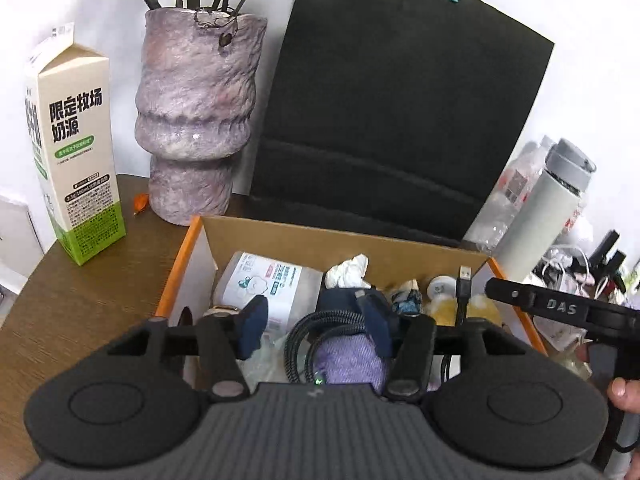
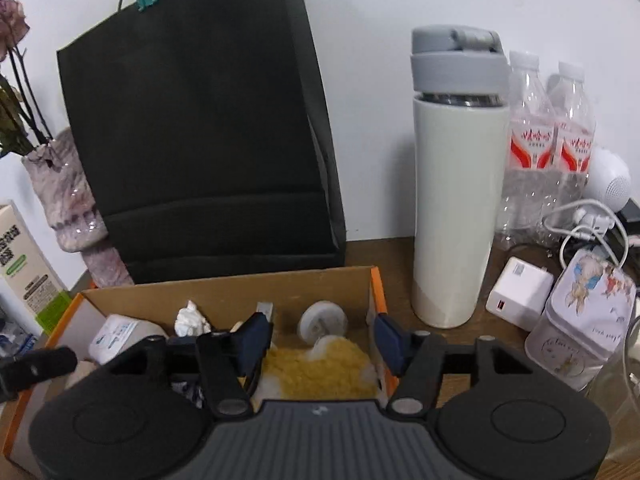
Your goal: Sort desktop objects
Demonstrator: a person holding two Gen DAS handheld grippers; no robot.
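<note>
A cardboard box [image 1: 280, 236] with orange edges sits on the brown desk and holds a wipes pack [image 1: 272, 280], a crumpled tissue [image 1: 348, 270], a coiled black USB cable [image 1: 304, 340], a purple cloth item [image 1: 348, 360] and a yellow fluffy item [image 2: 320, 368]. My left gripper [image 1: 316, 328] is open over the box, its fingers either side of the cable and purple item. My right gripper [image 2: 324, 340] is open over the box's right end [image 2: 378, 292], above the yellow item.
A black paper bag [image 1: 392, 120] stands behind the box. A stone-look vase [image 1: 196, 120] and milk carton [image 1: 76, 152] stand at left. A white flask [image 2: 456, 200], two water bottles [image 2: 552, 140], a white charger [image 2: 518, 290], a printed tin [image 2: 580, 320] and cables lie at right.
</note>
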